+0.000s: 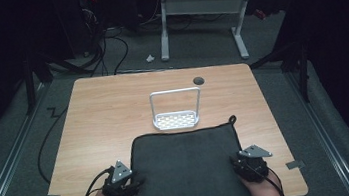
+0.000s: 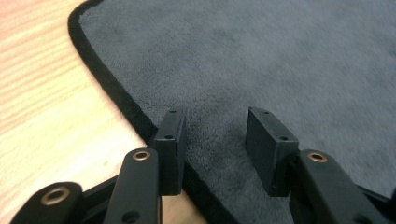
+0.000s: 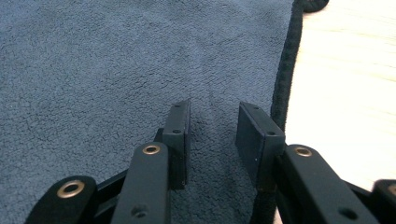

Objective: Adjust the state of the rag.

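Here both tools sit unclenched and empty: the left gripper (image 1: 133, 182) and right gripper (image 1: 235, 163) rest at the grey mat's (image 1: 187, 167) side edges. Pinching unevenly could drag it askew against the white rack (image 1: 177, 120) just beyond.

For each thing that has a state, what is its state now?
Grey towel: spread flat on the table.
White rack: upright, empty, beyond the towel.
Left tool: open, over the towel's left edge.
Right tool: open, over its right edge.
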